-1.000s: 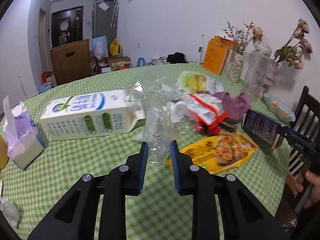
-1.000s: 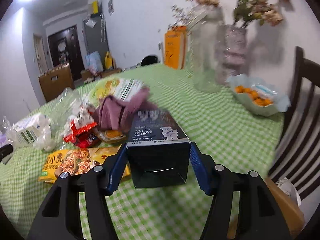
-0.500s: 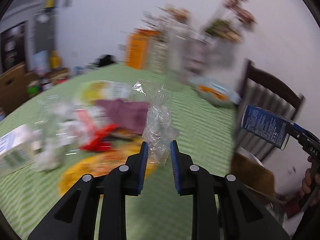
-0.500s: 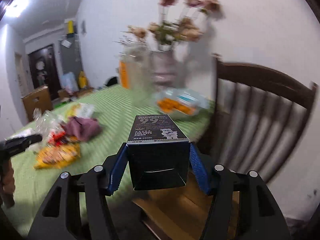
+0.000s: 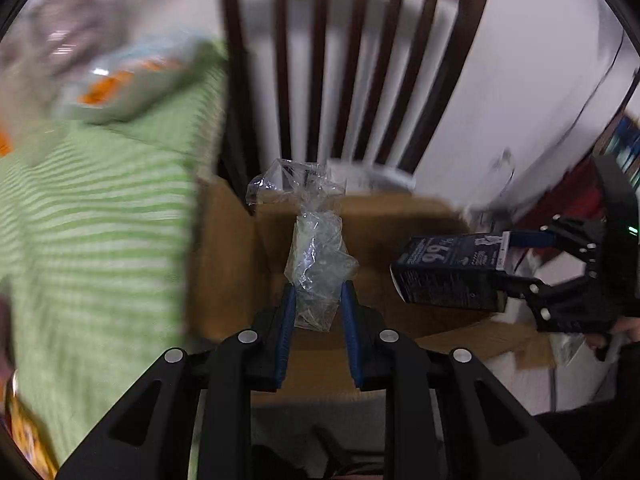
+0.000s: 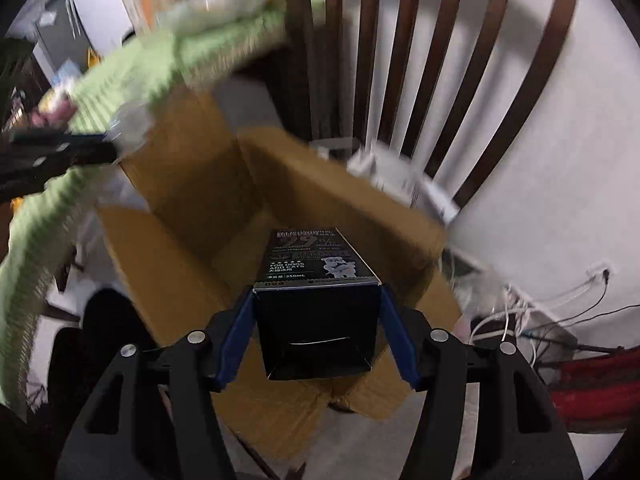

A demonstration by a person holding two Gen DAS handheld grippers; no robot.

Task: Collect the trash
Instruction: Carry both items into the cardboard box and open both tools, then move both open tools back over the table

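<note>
Left gripper [image 5: 318,300] — blue pads set narrow, pinching a crumpled clear plastic wrapper [image 5: 316,248] that stands up from between them toward 12 o'clock. It points steeply down over an open cardboard box [image 5: 400,216].

Right gripper [image 6: 318,320] — pads set wide, clamped on the two sides of a dark carton [image 6: 318,300] printed "FOR DOGS AND CATS". In the left wrist view this gripper [image 5: 506,260] comes in from 3 o'clock with the carton [image 5: 448,272] lying sideways above the box's right half.

Cardboard box [image 6: 192,200] — brown, flaps spread open, on the floor; its inside fills the middle of the right wrist view, directly beyond the carton. The interior is blurred.

Chair [image 6: 400,60] — dark wood, slatted back, at 12 o'clock behind the box.

Table with green checked cloth [image 5: 100,220] — at 9 o'clock in the left wrist view, blurred; a pale dish with orange contents [image 5: 120,84] sits near its edge.

Cables [image 6: 520,304] — white and black, on the floor at 4 o'clock in the right wrist view.
</note>
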